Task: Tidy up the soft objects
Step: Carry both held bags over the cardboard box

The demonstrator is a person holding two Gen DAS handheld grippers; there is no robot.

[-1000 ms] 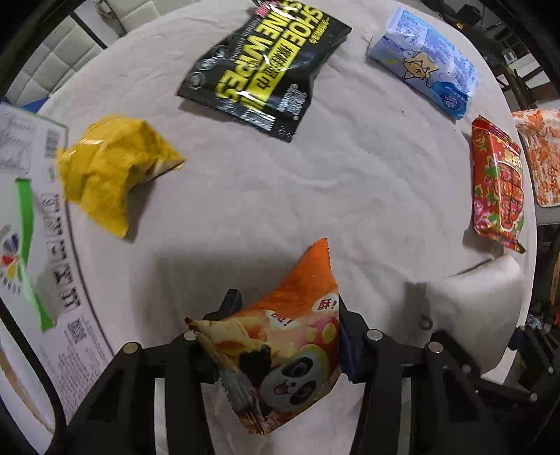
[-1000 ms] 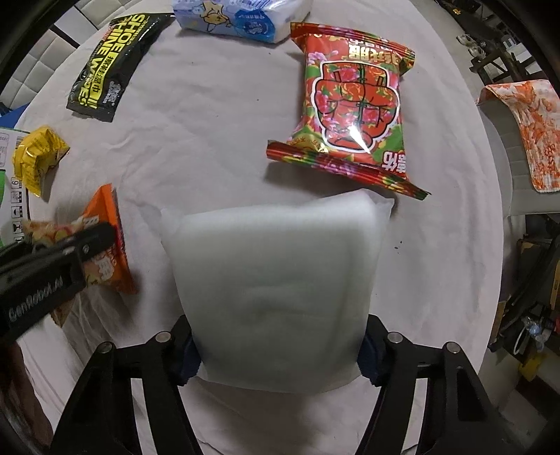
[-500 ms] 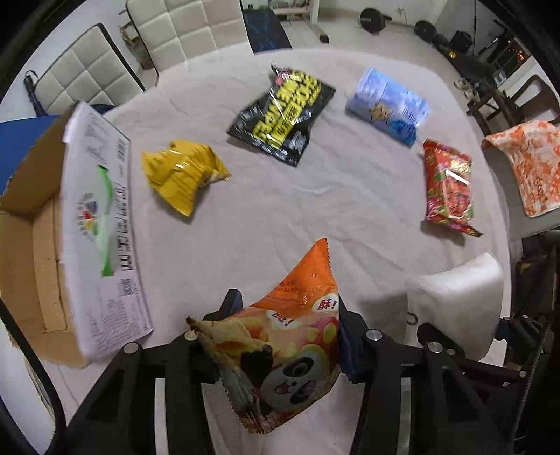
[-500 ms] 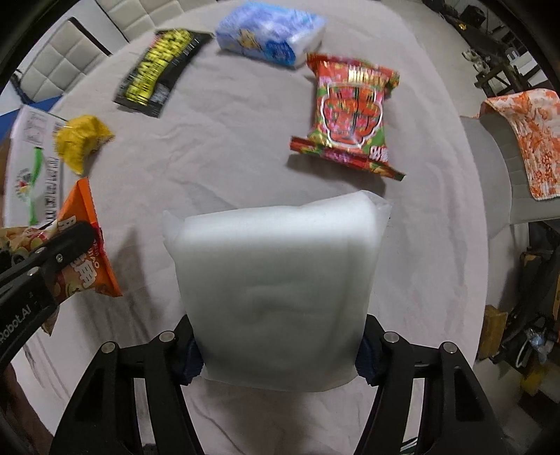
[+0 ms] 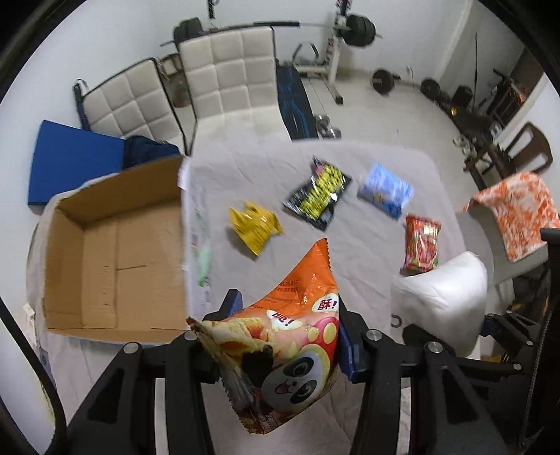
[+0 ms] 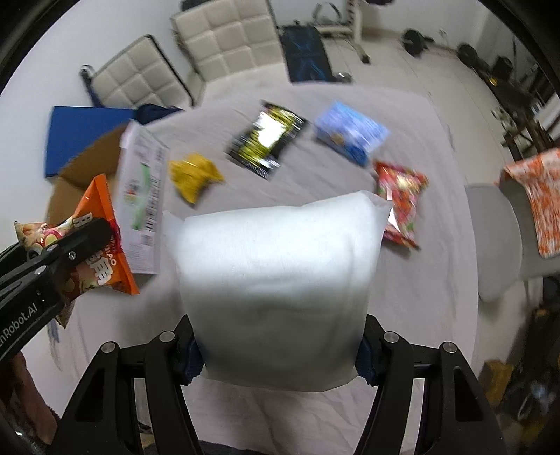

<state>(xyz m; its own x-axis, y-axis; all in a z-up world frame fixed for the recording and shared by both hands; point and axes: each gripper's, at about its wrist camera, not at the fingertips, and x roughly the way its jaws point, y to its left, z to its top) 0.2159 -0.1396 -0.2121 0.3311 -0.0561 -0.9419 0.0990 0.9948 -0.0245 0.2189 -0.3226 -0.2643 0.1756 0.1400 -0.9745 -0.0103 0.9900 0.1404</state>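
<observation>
My left gripper (image 5: 287,332) is shut on an orange panda snack bag (image 5: 297,315) and holds it high above the cloth-covered table (image 5: 350,280). My right gripper (image 6: 278,350) is shut on a white pillow-like pack (image 6: 280,273), also lifted; the pack shows at the right of the left wrist view (image 5: 441,301). An open cardboard box (image 5: 112,259) stands at the table's left. A yellow bag (image 5: 253,224), a black-and-yellow wipes pack (image 5: 318,192), a blue pack (image 5: 385,190) and a red snack bag (image 5: 420,241) lie on the table.
Two white padded chairs (image 5: 217,77) stand behind the table. A blue mat (image 5: 66,164) lies at the far left. A grey chair with an orange patterned cloth (image 5: 514,210) is at the right. Gym weights (image 5: 357,29) stand at the back.
Both grippers have risen well above the table with their packs still held. The views now take in the open box, the chairs and the room.
</observation>
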